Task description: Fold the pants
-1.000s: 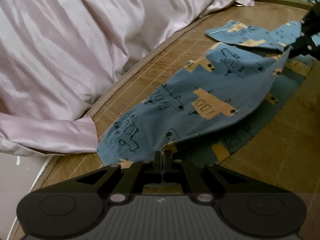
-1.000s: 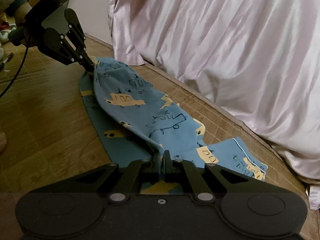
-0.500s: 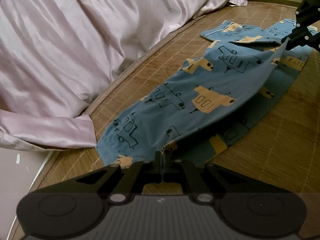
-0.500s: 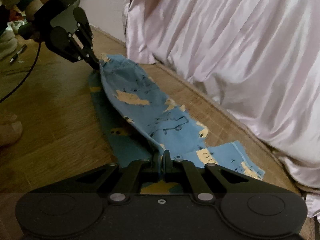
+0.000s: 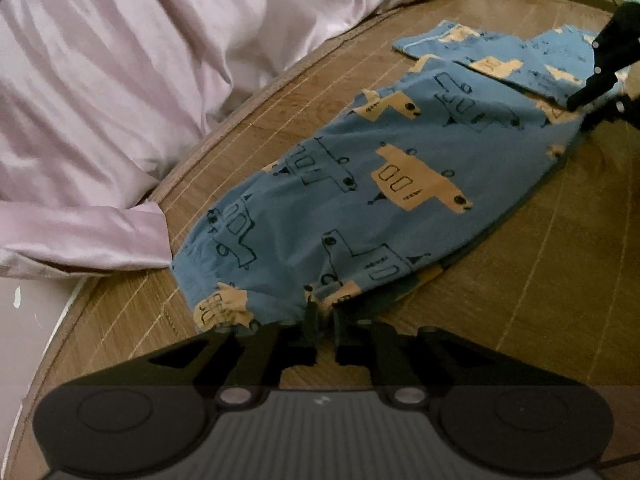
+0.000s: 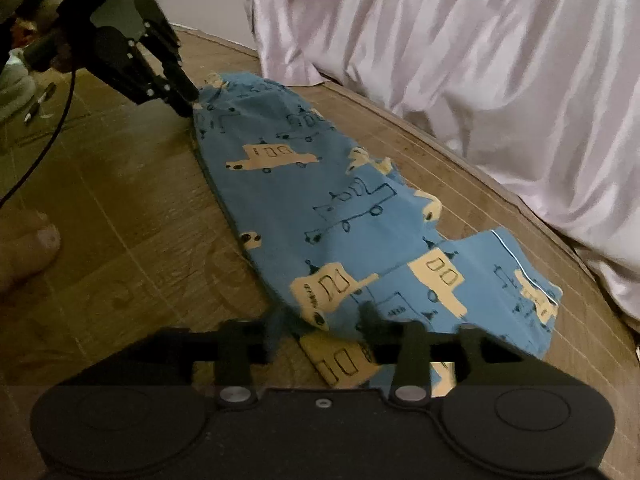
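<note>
The pink satin bedding (image 5: 168, 80) is the biggest thing in front of you; it hangs in folds along the far edge of the woven mat (image 5: 540, 300) and one flap of it lies on the mat's border. The mat itself is brown, with thin pale lines, and it carries everything else.

On the mat lie the pants (image 5: 360, 200), blue with yellow and outlined cars. They are folded lengthwise, one leg laid over the other, and they stretch from your left claw to your right claw. The far end near the right claw spreads wider, with a white-piped edge towards the bedding. A thin strip of the lower layer shows along the edge away from the bedding.

Your left claw (image 5: 322, 314) stands at the gathered end of the pants. Its jaws are opening, only a narrow gap so far, and the cloth edge sits just in front of the gap; if the pads still touch it, I cannot tell.

Your right claw (image 6: 320, 320) is at the other end. Its jaws are opening and already stand wide apart, and the cloth lies loose between the fingers, not pinched.

At the left edge of the right wrist view a toe (image 6: 36, 240) rests on the mat, and farther off lies a pen (image 6: 40, 102).
</note>
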